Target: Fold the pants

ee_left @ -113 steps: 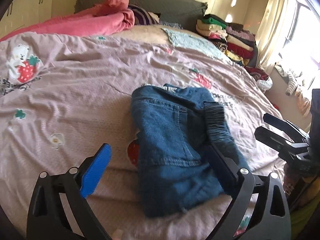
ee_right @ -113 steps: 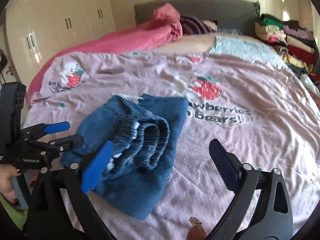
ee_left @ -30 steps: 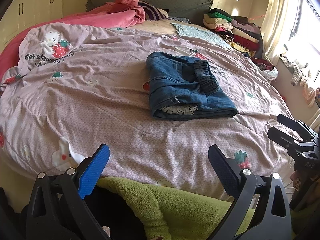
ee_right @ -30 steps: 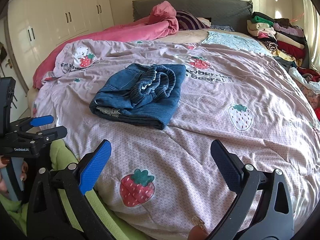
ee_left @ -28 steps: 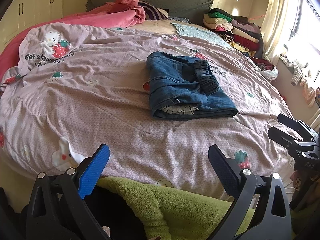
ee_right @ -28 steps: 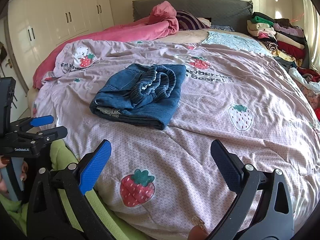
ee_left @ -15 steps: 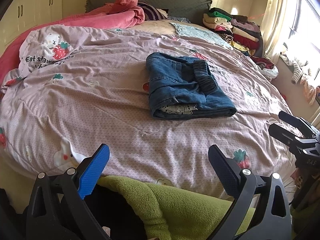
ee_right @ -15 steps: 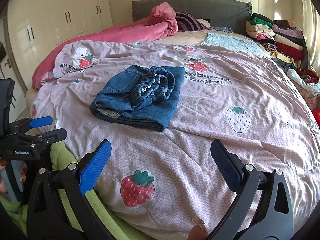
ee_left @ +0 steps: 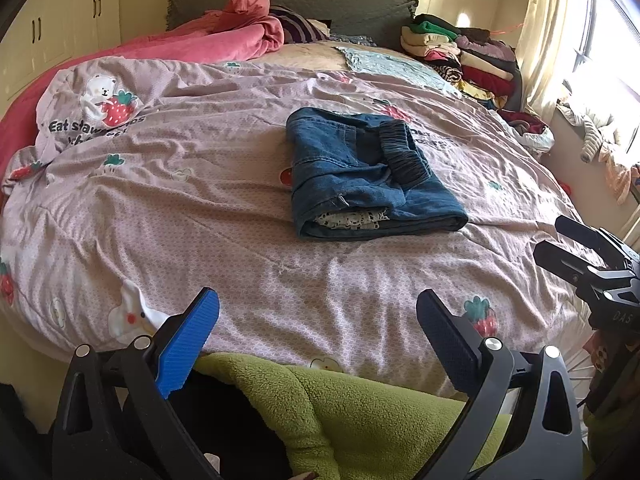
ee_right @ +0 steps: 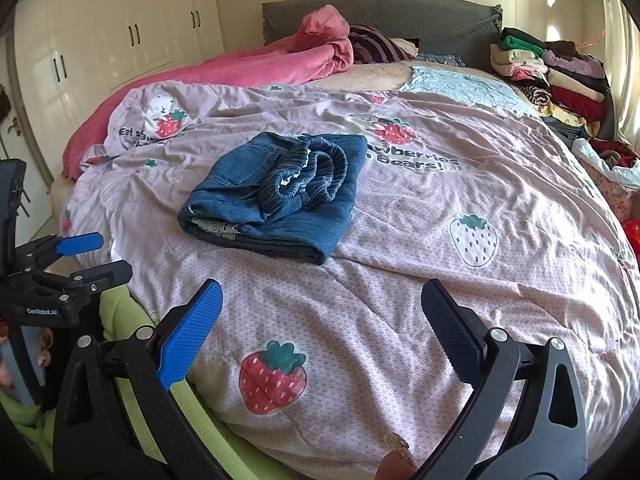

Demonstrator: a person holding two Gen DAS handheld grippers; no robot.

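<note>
Item: pants [ee_left: 372, 178], folded into a compact bundle mid-bed [ee_left: 200, 220]; left gripper [ee_left: 318, 340] and right gripper [ee_right: 320, 334], both spread and empty, had withdrawn well clear—folding judged complete.

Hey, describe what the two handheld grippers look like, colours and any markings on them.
Each gripper, left and right, has a black frame with silver bolts and triangular cut-outs. One ribbed pad is bright blue, the other dark. The left gripper's side bears small white lettering.
</note>
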